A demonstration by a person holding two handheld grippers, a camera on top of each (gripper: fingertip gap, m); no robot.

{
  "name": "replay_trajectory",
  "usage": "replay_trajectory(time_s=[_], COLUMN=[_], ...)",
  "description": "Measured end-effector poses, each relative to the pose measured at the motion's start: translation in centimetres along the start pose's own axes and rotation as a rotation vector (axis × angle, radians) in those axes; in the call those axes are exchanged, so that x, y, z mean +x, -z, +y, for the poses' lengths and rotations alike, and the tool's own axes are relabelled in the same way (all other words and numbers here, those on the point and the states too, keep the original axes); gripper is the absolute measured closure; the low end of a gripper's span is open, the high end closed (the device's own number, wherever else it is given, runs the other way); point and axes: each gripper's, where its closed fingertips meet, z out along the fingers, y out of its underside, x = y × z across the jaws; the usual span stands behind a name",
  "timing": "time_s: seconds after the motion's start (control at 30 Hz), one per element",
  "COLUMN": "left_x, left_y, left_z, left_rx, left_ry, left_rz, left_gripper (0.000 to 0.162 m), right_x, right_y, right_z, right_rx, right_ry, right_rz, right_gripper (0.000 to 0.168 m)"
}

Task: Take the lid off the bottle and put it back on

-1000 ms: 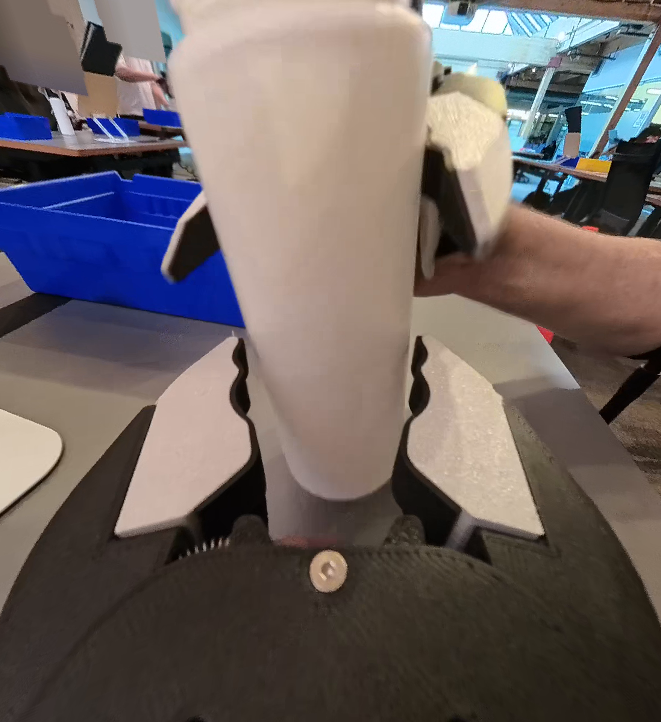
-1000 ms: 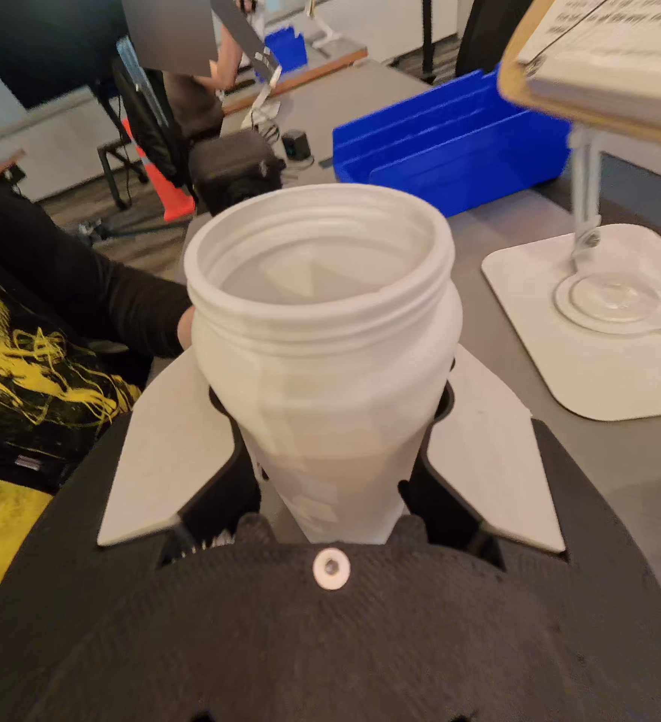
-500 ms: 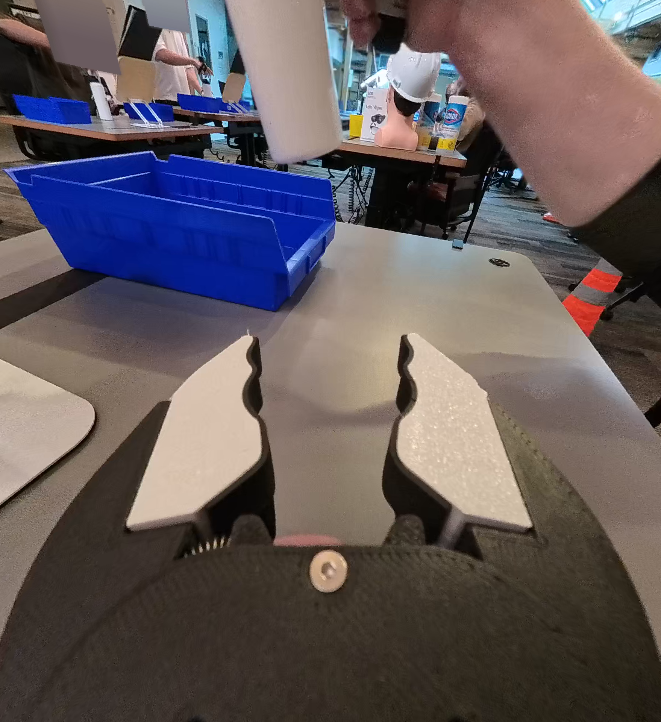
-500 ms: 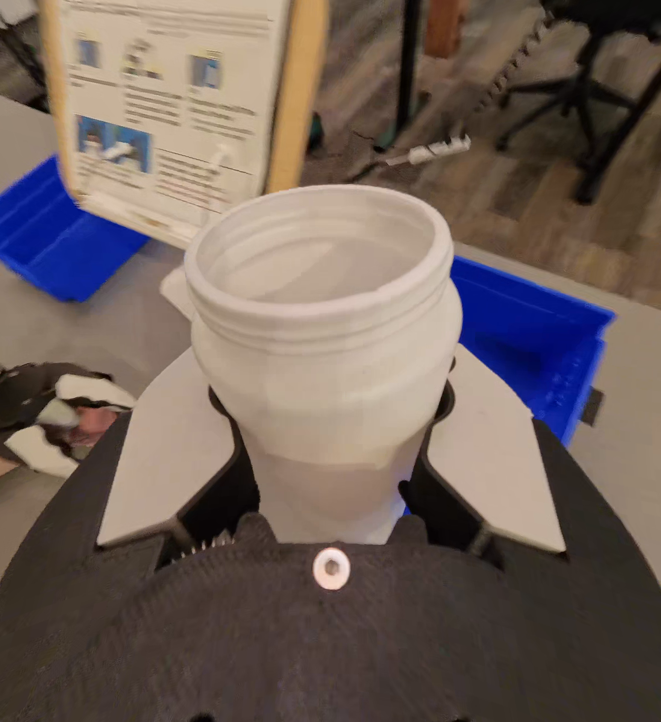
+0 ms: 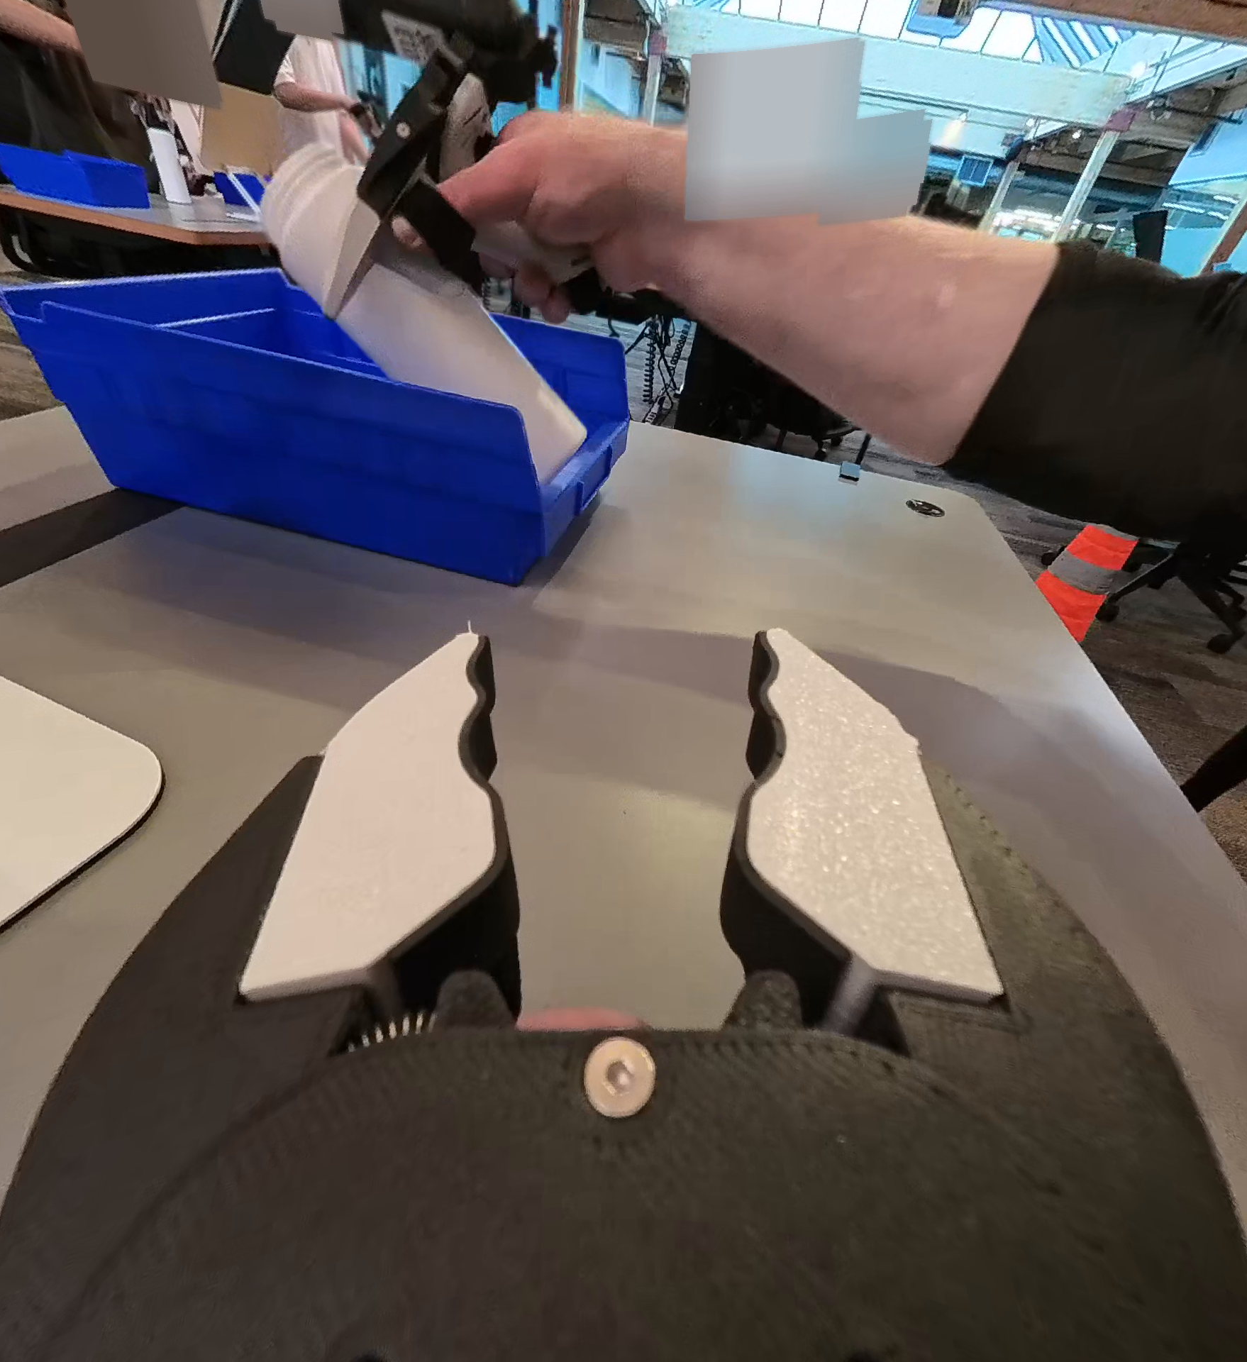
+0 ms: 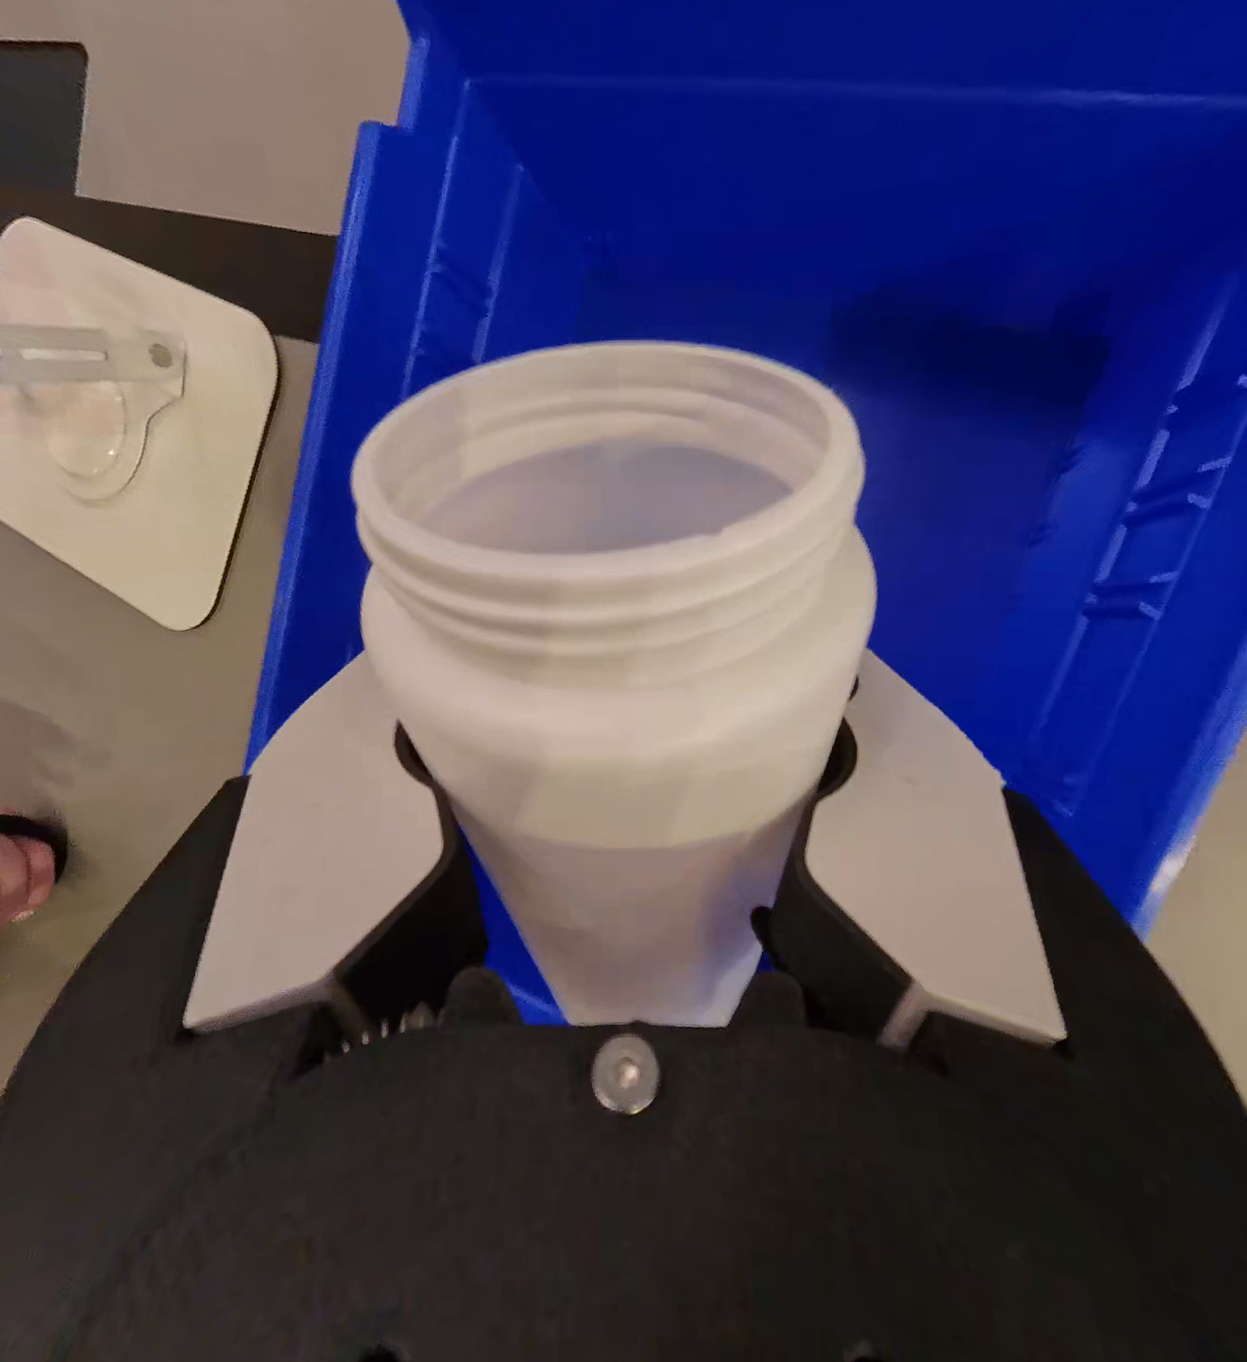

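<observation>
Here, my right gripper point(image 6: 624, 744) is clenched on the lidless white bottle point(image 6: 609, 619), tilting it, mouth ahead, into the blue bin point(image 6: 937, 309) beyond my fingers. My left gripper point(image 5: 622, 663) hangs released above the grey table point(image 5: 790, 560). No lid shows.

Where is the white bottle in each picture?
Left wrist view: the bottle is far off at upper left, tilted, its bottom end dipping into the blue bin, held by the right claw.
Right wrist view: the bottle fills the centre, open mouth toward the camera.
Shared landmark: the blue bin.
</observation>
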Motion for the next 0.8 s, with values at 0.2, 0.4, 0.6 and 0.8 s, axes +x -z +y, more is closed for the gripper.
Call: replay_trajectory(time_s=[0.2, 0.4, 0.6, 0.8], left_x=[0.1, 0.2, 0.1, 0.0], left_y=[0.0, -0.1, -0.1, -0.2], left_z=[0.1, 0.1, 0.2, 0.3], left_rx=[-0.004, -0.011, -0.013, -0.022], left_ry=[0.008, 0.017, 0.023, 0.016], left_rz=[0.014, 0.028, 0.025, 0.013], left_gripper=[0.096, 0.095, 0.095, 0.095], right_x=[2.6, 0.9, -4.2, -7.2], right_y=[-2.3, -0.6, 4.6, 7.6], right_z=[0.4, 0.9, 2.5, 7.2], right_rx=[-0.031, 0.069, 0.314, 0.623], right_ry=[-0.034, -0.029, 0.172, 0.281], right_rz=[0.076, -0.005, -0.005, 0.042], right_gripper=[0.066, 0.064, 0.073, 0.081])
